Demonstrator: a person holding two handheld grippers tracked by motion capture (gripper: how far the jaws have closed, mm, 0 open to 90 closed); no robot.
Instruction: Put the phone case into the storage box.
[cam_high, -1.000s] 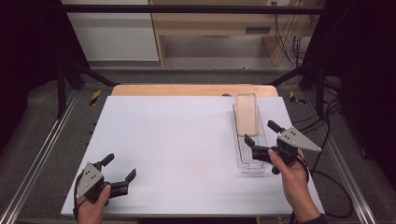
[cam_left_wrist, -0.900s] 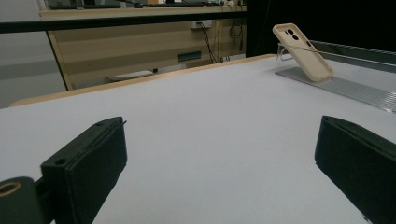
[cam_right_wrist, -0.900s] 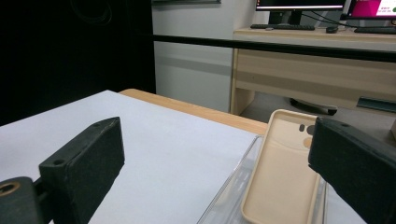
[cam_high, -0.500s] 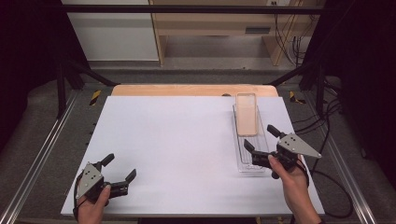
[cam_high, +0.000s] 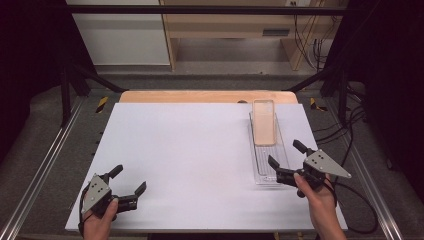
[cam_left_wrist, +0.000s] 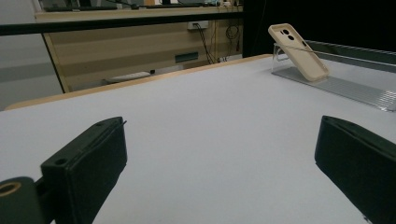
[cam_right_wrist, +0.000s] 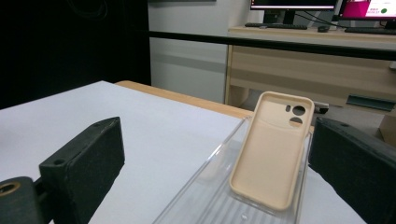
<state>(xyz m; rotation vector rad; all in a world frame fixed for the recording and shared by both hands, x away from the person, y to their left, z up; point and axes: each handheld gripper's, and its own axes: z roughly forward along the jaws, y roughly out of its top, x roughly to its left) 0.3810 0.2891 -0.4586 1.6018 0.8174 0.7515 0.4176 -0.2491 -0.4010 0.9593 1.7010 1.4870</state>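
**Right tool is lined up on the phone case**

So the beige phone case (cam_high: 264, 122) is leaning on a clear acrylic stand (cam_high: 267, 162) over on the right side of the white bench (cam_high: 190, 150), propped at the stand's far end. Its long axis runs straight away from the person. The right tool (cam_high: 289, 161) sits at the stand's near end, jaws spread wide and holding nothing, with the case dead ahead between them. The left tool (cam_high: 129, 181) is also released and empty, parked way off at the near-left corner. Pretty clearly the right hand's job: my guess is push forward along the stand.
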